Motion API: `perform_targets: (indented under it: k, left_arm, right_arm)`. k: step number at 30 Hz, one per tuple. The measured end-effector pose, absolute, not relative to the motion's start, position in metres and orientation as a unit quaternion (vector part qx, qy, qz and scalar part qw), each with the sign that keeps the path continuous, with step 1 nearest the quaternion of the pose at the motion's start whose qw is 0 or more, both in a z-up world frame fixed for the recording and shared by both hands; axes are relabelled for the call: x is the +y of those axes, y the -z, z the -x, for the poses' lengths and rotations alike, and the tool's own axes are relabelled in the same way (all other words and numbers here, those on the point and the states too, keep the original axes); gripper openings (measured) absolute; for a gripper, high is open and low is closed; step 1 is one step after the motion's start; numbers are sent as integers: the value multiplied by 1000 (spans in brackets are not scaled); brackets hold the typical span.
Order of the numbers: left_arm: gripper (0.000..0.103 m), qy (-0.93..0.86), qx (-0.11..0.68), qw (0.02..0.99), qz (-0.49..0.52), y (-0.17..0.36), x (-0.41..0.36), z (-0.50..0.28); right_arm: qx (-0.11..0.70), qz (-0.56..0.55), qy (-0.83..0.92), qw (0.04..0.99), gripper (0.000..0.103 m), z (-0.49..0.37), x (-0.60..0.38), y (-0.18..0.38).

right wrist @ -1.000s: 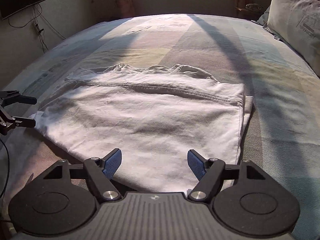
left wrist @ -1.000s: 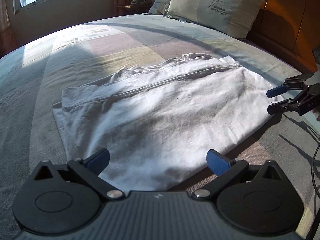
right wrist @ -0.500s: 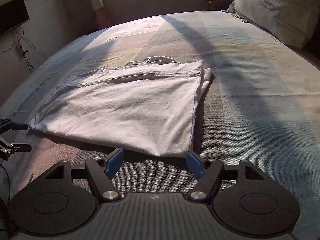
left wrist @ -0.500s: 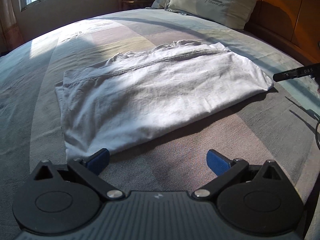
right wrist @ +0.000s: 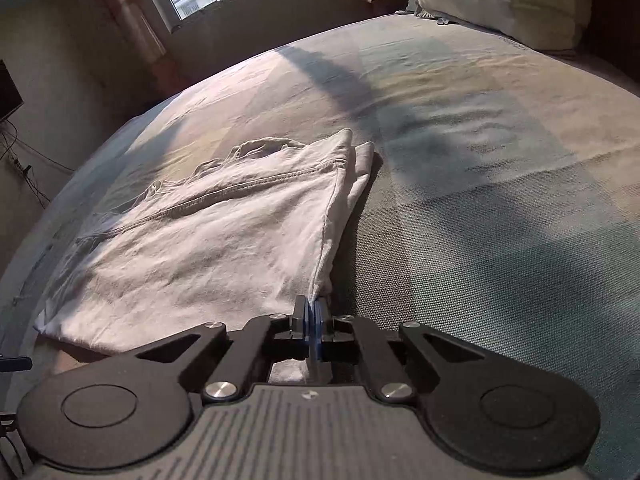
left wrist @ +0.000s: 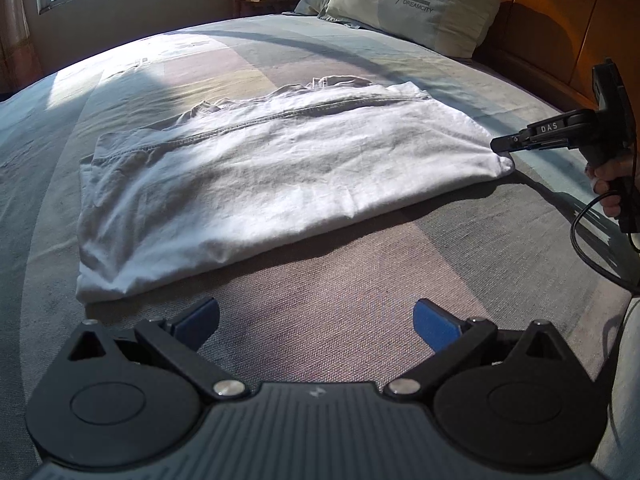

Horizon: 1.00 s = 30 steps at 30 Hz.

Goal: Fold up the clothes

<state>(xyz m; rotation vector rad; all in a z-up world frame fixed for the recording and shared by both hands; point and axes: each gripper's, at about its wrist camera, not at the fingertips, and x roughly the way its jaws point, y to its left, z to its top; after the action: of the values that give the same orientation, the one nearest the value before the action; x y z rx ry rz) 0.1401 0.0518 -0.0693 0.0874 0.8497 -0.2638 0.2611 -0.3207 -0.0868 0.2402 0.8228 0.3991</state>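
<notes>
Right tool pinching the shirt corner, left tool hanging back spread

From the left wrist cam, the folded white shirt (left wrist: 272, 184) is lying flat in the middle of the bed (left wrist: 360, 312), pillow (left wrist: 416, 4) sitting up by the headboard end; the left tool (left wrist: 316, 322) is hovering with its jaws spread over bare bedding just short of the shirt's near edge, while the right tool (left wrist: 505, 145) is biting the shirt's far right corner, a hand (left wrist: 610, 184) gripping its handle. From the right wrist cam, the right tool (right wrist: 311, 320) has just been closing and is sitting pressed together on the near corner of the shirt (right wrist: 208, 248), cloth caught between the blue pads.
</notes>
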Motion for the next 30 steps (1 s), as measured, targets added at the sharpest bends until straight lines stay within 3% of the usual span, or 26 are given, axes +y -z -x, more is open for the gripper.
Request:
perform_targets:
  k: [7,11,12,14,16,22,25,30]
  left_arm:
    - [102,120,399,907,-69,56,61,-149]
    - [102,103,383,913,-97,53,65,-174]
    - [102,100,379,914,-102,53,66,-182]
    - [102,92,375,918,-93,56,68,-202]
    - [102,87,380,918,-72,63,72,-217]
    - [102,75,424,903,-5,101,93,-230]
    - [102,104,396,912,-38,107,97,-215]
    - [102,108,426,897,-51,100,99,-212]
  right_arm:
    - [406,-88,-162,895,3,-245,-340,86]
    - [371,-57,-187,908,12,-236,-330,63]
    - [367,-49,-198,907,15,-237,-324,59]
    - [361,-36,-220,906,33,-241,-307,53]
    - [359,-24,-234,903,42,-247,-288,53]
    - [380,-13,-229,896,59,-253,-258,76]
    - [379,4,-235,895,67,-244,-256,89]
    - [387,12,-238,891,75,-238,-262,87]
